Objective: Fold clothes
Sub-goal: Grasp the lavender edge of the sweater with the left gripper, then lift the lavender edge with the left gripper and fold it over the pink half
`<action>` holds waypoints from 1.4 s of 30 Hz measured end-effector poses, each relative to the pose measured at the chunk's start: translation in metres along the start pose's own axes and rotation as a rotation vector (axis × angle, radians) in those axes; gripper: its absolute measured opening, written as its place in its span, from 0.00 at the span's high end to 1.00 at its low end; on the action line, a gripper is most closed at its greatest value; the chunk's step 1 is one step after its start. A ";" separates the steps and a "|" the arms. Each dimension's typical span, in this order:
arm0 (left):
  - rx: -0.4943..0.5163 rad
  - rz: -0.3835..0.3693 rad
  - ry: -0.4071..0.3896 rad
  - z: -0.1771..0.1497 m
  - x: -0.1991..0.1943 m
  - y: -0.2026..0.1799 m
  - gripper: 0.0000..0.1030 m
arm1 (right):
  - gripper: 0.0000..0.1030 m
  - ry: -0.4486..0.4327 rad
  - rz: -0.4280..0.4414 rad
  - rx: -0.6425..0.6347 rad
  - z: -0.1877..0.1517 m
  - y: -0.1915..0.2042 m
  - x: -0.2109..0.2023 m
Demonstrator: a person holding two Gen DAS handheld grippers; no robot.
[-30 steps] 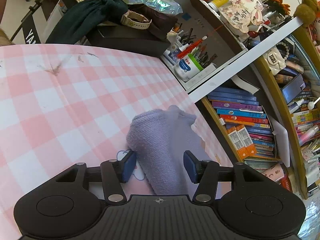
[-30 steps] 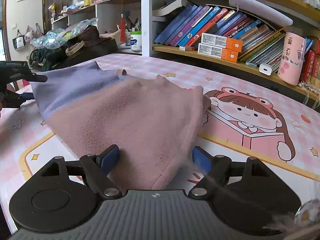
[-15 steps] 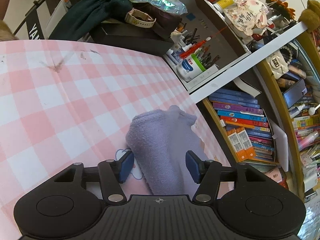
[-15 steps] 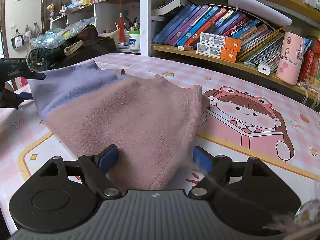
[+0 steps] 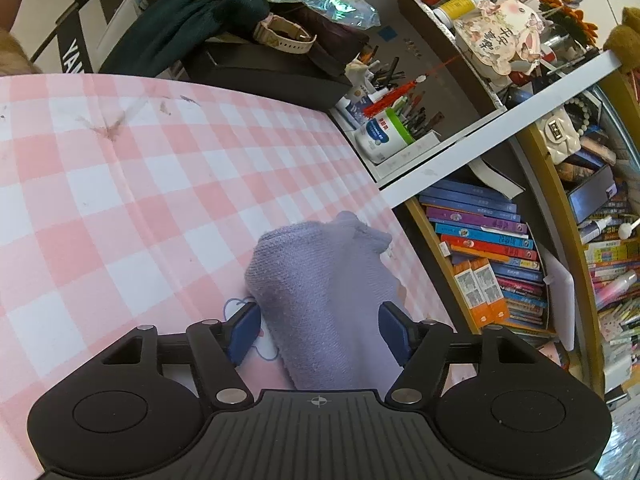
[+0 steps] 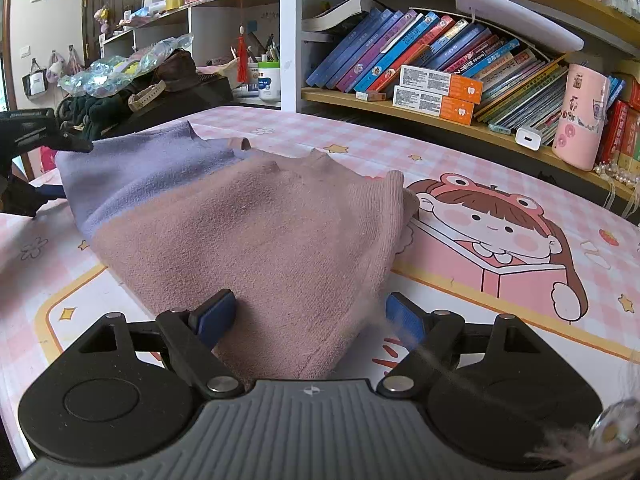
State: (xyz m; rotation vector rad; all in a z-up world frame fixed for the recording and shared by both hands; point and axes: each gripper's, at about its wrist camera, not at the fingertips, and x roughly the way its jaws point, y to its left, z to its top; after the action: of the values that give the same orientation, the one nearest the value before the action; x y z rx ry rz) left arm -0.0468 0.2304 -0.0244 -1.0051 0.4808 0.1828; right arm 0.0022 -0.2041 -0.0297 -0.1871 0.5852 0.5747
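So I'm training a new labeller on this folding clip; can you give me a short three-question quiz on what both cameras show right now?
1. True or false: the left tool is clamped shut on the sweater.
2. Which end of the sweater lies between the fingers of the right tool? A. purple B. pink C. green
3. Fill in: the sweater lies on a pink and white ____ tablecloth.

Key
1. False: both of its fingers stand apart, with the purple end between them.
2. B
3. checked
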 end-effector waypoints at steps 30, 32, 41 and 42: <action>-0.056 0.002 0.020 0.006 0.006 0.001 0.39 | 0.22 -0.003 -0.006 -0.013 0.000 0.000 0.000; -0.059 0.014 0.012 0.005 0.006 0.001 0.46 | 0.22 -0.002 -0.004 -0.011 0.000 0.000 0.000; 0.383 0.075 -0.125 -0.022 -0.010 -0.053 0.89 | 0.22 -0.004 -0.005 -0.015 0.000 0.002 -0.001; 0.391 0.076 -0.119 -0.022 -0.010 -0.056 0.89 | 0.22 -0.003 -0.003 -0.012 0.000 0.001 0.000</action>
State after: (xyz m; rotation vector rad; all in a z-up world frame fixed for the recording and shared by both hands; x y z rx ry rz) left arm -0.0420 0.1828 0.0131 -0.5910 0.4254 0.2063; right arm 0.0013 -0.2034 -0.0295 -0.1987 0.5786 0.5752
